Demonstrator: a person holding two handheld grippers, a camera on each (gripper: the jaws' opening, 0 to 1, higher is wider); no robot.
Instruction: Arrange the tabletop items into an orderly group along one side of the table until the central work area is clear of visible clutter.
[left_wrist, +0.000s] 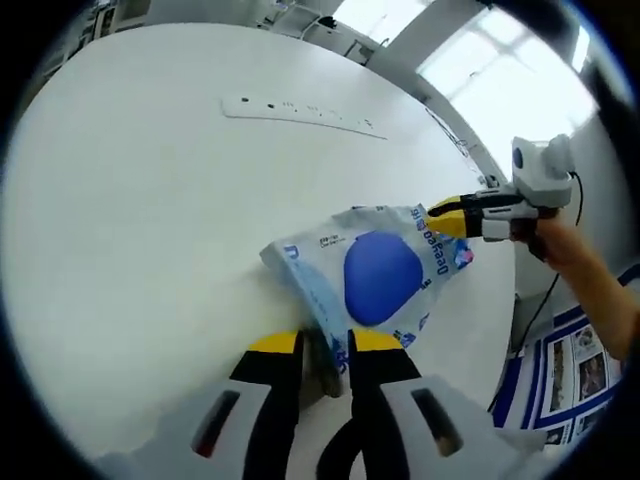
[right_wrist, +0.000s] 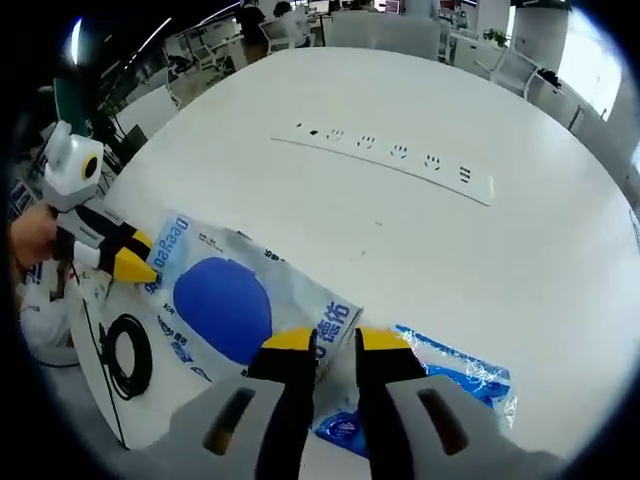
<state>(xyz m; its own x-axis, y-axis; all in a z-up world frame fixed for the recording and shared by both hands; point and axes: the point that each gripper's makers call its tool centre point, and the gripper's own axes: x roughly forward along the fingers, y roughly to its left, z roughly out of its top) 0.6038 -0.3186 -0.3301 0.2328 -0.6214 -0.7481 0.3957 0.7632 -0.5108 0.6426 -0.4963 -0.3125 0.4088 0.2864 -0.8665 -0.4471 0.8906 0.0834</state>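
The left gripper (left_wrist: 325, 345) pinches one edge of the bag (left_wrist: 375, 275) — yellow tips close together on the plastic. The right gripper (right_wrist: 335, 345) grips the opposite edge, jaws narrow, and shows in the left gripper view at the bag's far corner. The bag, white with a blue oval, lies flat on the table (left_wrist: 150, 220), near its edge. A socket strip (right_wrist: 385, 152) sits well beyond the bag — a black cable (right_wrist: 128, 352) coils beside it.
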